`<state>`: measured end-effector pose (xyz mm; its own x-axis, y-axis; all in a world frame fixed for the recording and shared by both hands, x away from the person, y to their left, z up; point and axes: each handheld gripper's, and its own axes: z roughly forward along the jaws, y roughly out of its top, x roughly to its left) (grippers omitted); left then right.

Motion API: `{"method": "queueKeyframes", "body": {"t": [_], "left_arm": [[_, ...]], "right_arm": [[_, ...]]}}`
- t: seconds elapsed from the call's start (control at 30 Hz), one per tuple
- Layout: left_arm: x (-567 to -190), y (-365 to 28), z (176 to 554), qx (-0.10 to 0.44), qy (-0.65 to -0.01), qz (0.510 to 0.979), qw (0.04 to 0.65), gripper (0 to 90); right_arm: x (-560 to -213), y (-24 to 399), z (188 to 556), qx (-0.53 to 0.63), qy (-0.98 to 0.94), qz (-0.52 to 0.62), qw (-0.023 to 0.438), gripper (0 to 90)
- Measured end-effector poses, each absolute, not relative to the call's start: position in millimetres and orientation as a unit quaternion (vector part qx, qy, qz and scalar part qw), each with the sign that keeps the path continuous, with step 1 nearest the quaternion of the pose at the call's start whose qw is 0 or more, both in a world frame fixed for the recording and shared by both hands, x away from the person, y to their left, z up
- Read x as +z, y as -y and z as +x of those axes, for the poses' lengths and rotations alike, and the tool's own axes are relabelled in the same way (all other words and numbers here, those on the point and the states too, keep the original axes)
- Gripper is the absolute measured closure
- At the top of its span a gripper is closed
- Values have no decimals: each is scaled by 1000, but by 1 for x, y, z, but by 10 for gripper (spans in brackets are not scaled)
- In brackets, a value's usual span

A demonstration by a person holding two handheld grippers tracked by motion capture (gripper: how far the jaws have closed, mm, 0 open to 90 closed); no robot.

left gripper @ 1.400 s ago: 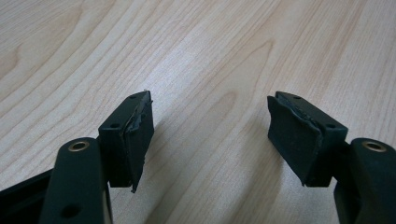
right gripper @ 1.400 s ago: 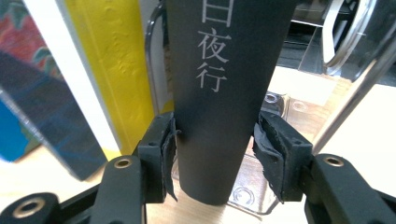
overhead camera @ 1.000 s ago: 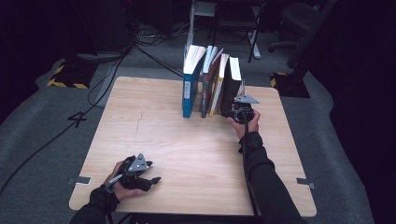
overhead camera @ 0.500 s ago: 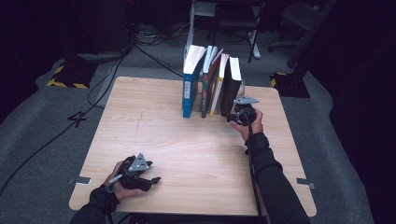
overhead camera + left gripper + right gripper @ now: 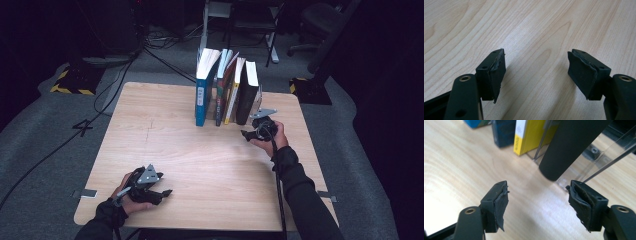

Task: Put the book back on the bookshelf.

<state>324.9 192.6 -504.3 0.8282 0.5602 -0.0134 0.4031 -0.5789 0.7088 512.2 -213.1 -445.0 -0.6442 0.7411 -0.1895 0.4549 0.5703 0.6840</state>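
Several books stand upright in a row at the back middle of the table: a blue book [image 5: 202,92] on the left, then a dark one, a yellow-spined one [image 5: 232,95] and a black book [image 5: 247,97] on the right. In the right gripper view the black book's spine [image 5: 571,147] leans against a clear bookend [image 5: 599,157], beside the yellow book [image 5: 529,135]. My right gripper [image 5: 248,134] [image 5: 537,202] sits just in front of the black book; its jaws have just been opening and nothing is between them. My left gripper [image 5: 162,195] [image 5: 536,72] rests open on the near left of the table.
The light wooden table [image 5: 165,130] has bare surface left of the books and between the two hands. Cables and a chair base lie on the dark floor behind the table.
My right gripper has drawn back a little from the black book towards the person, and its jaws stand wider apart. The left hand has not moved.
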Motion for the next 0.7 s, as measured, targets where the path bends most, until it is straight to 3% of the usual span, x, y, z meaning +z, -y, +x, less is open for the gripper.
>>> {"method": "queueKeyframes", "body": {"t": [0.7], "left_arm": [[-504, -193, 325, 106, -273, 882, 369, 300]], "right_arm": [[-444, 235, 468, 294, -880, 301, 222, 283]]}}
